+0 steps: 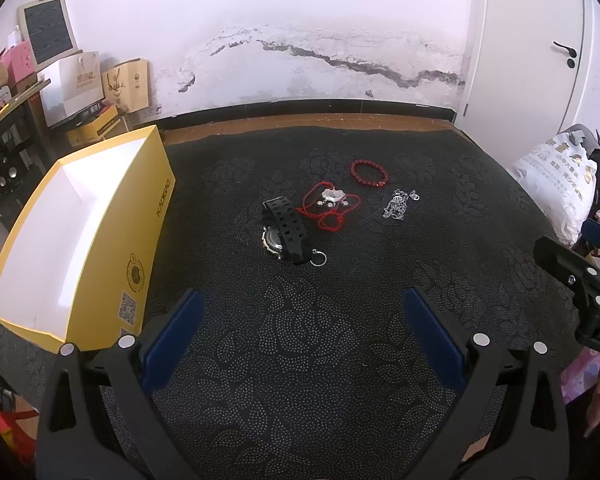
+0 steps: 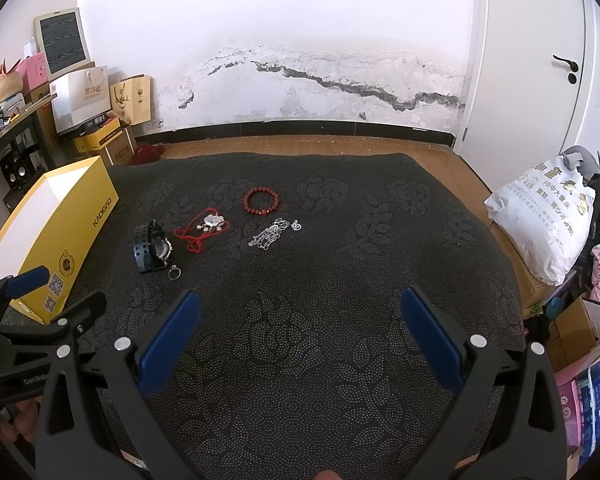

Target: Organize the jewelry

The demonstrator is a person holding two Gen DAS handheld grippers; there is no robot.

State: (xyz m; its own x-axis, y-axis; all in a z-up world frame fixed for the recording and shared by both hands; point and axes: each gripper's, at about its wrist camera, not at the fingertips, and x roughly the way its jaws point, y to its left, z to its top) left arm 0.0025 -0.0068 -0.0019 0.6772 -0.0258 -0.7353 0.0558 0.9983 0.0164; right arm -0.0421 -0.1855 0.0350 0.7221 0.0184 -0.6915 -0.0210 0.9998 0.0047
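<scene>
While we hover both the left gripper and right gripper spread wide and holding nothing, the watch, ring, red cord pendant, bead bracelet and chain sit mid-mat, yellow box left.

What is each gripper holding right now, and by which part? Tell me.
Nothing is held. The left gripper and the right gripper are both open and empty above the dark mat; the jewelry lies untouched ahead.
</scene>
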